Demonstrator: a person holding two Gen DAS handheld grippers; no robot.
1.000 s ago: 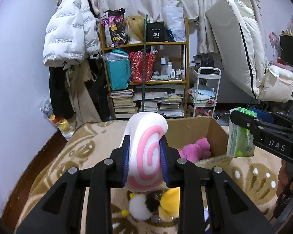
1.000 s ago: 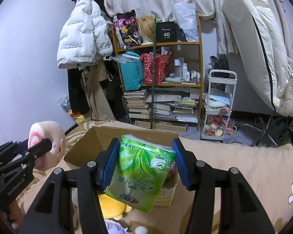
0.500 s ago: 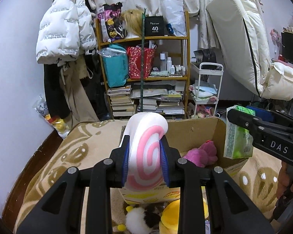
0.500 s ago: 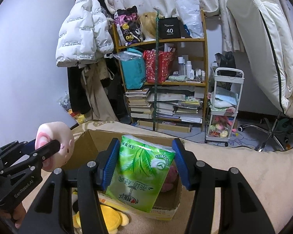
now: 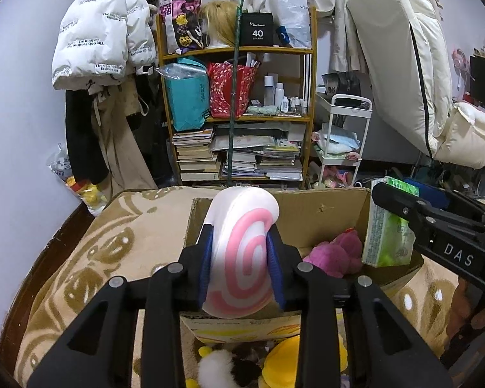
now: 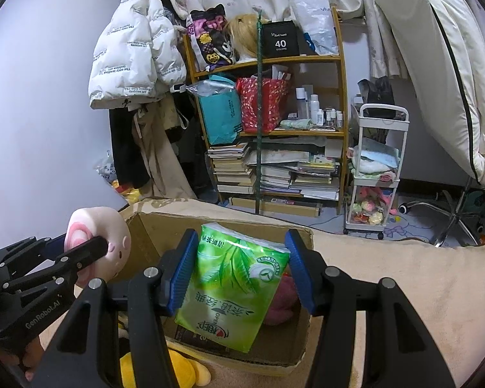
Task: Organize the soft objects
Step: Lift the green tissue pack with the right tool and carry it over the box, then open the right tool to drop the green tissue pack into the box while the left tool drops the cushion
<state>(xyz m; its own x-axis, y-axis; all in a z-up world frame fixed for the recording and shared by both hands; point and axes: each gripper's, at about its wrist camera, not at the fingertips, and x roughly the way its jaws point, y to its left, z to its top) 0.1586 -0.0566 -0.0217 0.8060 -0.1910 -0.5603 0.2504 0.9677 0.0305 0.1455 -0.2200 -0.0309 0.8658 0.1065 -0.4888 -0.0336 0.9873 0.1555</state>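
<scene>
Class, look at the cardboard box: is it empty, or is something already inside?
Not empty. The cardboard box stands open, and a pink plush toy lies inside.

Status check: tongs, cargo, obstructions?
Left tongs opening, swirl plush between pads. Right tongs gripping tissue pack. Both over box; nothing blocking.

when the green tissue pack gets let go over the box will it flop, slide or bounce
The green tissue pack probably gives but keeps its block shape: its wrapper creases between the right claw. The glossy film looks slippery, and it hangs tilted already. It seems light, likely landing softly on the pink plush in the cardboard box.
</scene>
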